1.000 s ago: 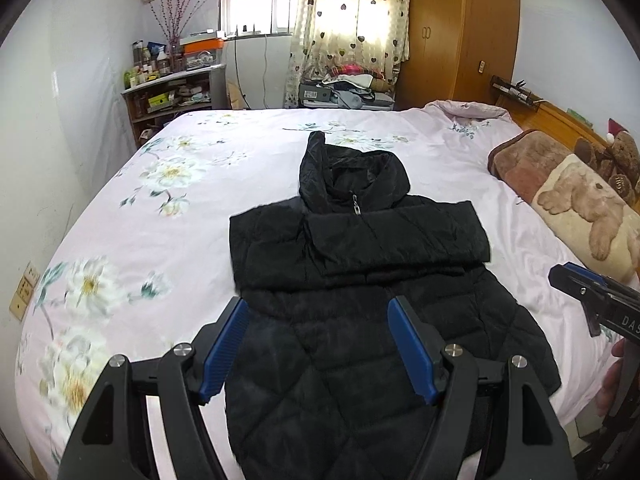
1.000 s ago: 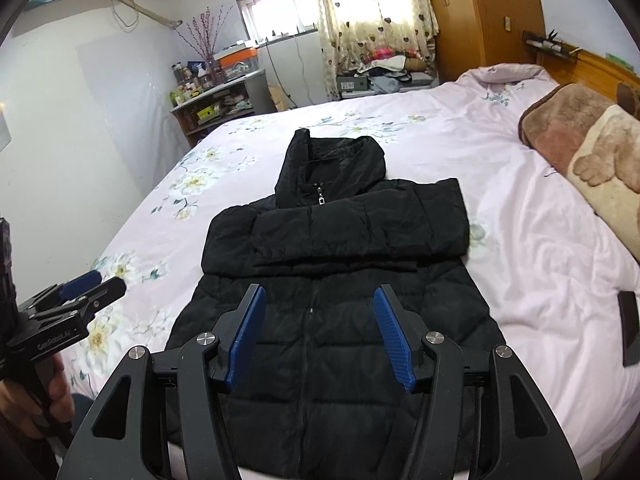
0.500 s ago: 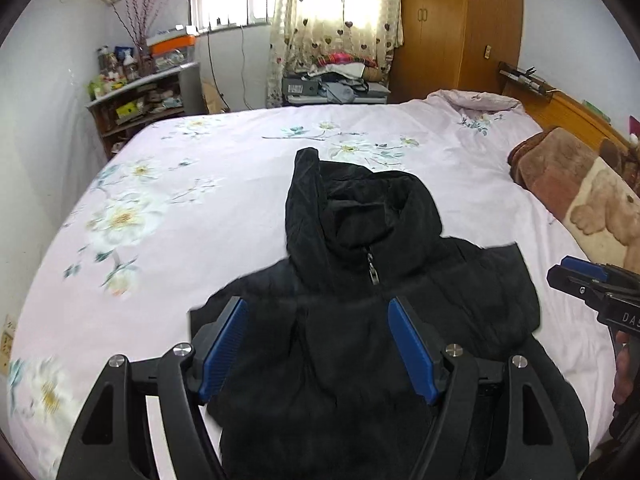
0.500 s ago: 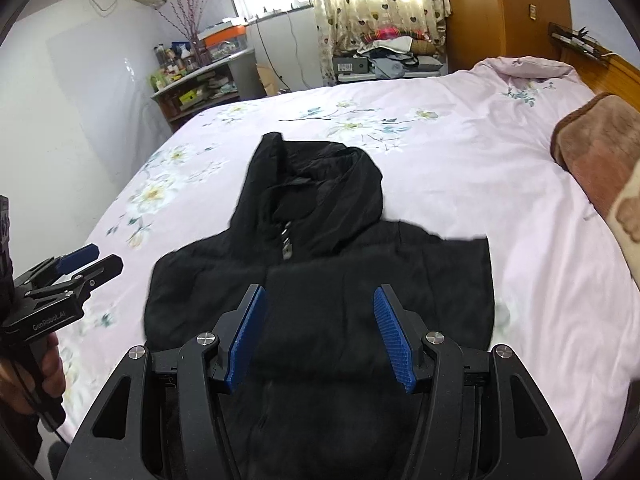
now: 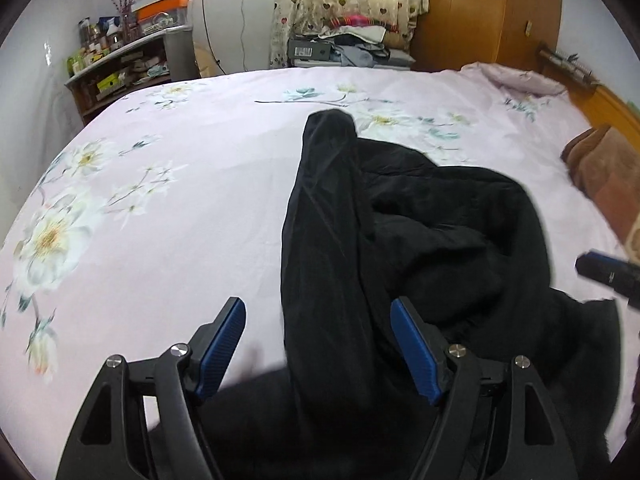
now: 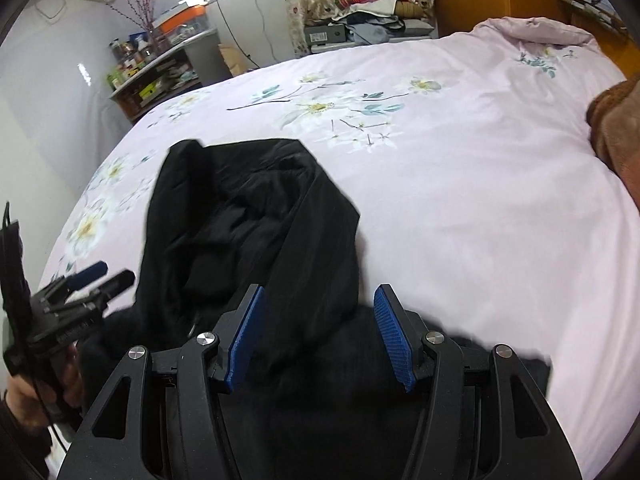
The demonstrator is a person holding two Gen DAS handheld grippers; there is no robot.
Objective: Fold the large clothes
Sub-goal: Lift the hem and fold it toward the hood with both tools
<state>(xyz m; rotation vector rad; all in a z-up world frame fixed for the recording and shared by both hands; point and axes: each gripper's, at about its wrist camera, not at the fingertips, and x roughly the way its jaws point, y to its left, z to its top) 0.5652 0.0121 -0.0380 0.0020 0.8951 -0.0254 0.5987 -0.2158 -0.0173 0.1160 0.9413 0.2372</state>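
Now you're at the hood step: black jacket lies on the bed, hood toward the far end. Left gripper & right gripper both wide open, holding nothing. Next, I'd say: grab hood edges, fold back over the body.

The black jacket is cut off at the lower edge beneath the left hand-held gripper; its hem is hidden, and its outline is blurred.

Our left gripper and right gripper share one build: black angular frames with triangular cut-outs, silver round screws, and ribbed blue finger pads. At eight o'clock, bare skin of our left hand, beside a thin black cable.
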